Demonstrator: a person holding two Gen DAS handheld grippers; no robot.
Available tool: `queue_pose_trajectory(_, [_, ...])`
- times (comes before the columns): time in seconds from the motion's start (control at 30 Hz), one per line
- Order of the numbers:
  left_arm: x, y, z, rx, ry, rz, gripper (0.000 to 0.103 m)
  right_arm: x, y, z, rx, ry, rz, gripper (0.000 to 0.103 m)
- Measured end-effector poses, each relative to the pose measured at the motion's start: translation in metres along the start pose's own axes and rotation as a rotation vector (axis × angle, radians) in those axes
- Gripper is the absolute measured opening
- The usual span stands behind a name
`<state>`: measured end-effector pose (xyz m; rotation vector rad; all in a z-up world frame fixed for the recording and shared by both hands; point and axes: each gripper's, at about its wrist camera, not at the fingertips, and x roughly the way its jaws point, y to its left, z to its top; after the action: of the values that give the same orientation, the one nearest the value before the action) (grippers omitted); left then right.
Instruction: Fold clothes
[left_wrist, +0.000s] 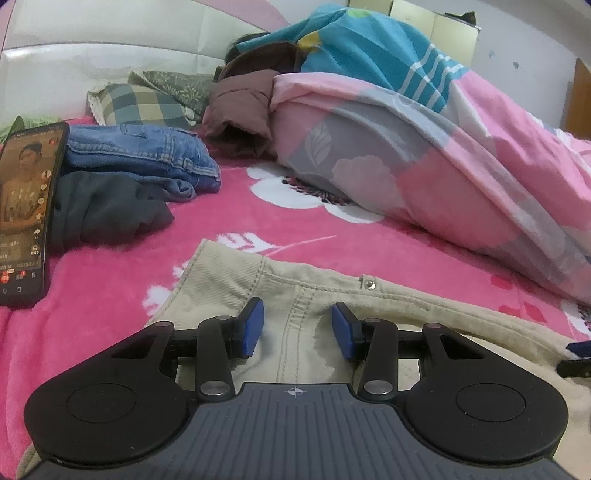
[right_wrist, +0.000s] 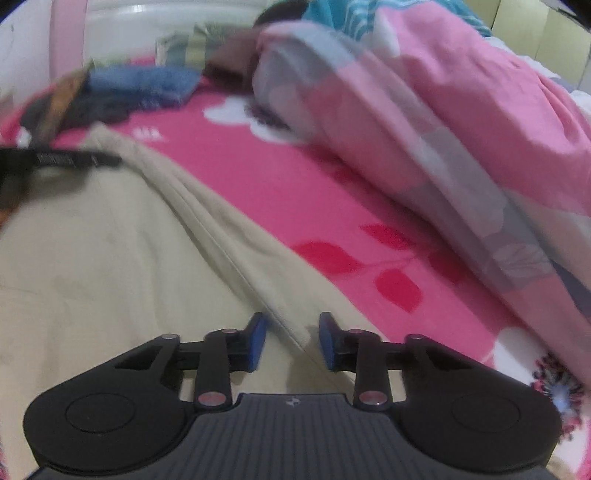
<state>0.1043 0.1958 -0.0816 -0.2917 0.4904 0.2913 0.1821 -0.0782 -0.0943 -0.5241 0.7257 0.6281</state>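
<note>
Pink blanket (right_wrist: 280, 184) under beige trousers (right_wrist: 110, 266), right view motion-blurred.

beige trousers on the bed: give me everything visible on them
The beige trousers look like fine-ribbed cotton, corduroy-like, with heavy topstitched seams and a metal rivet near a pocket edge. They lie spread flat on the pink floral blanket, waist corner toward the phone, unfolded. The open left gripper sits over a vertical seam, one pad on each side. In the blurred right wrist view the open right gripper straddles their long outer edge. Whether the pads touch the cloth is unclear.
</note>
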Motion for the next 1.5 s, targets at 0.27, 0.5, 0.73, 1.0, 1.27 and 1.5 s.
queue_pose_trajectory(0.27, [-0.001,-0.003,0.004,0.017,0.009,0.015,0.042,-0.017,-0.002,0.009,0.035,-0.071,-0.086,0.002])
queue_pose_trajectory(0.5, [0.001,-0.008,0.004,0.042,0.012,0.04,0.042,-0.008,-0.012,0.024,0.049,-0.058,-0.119,0.002])
queue_pose_trajectory(0.73, [0.005,-0.008,0.002,0.048,0.015,0.032,0.042,0.019,-0.023,0.011,0.14,-0.034,-0.088,0.003])
queue_pose_trajectory(1.0, [0.007,-0.011,0.001,0.063,0.018,0.043,0.042,0.035,-0.04,0.001,0.262,-0.019,-0.073,0.03])
queue_pose_trajectory(1.27, [0.007,-0.013,0.001,0.077,0.022,0.056,0.042,0.014,-0.106,-0.013,0.743,0.002,0.085,0.055])
queue_pose_trajectory(1.5, [0.004,-0.011,0.003,0.072,0.02,0.047,0.044,-0.061,-0.136,-0.054,0.979,-0.193,0.19,0.056])
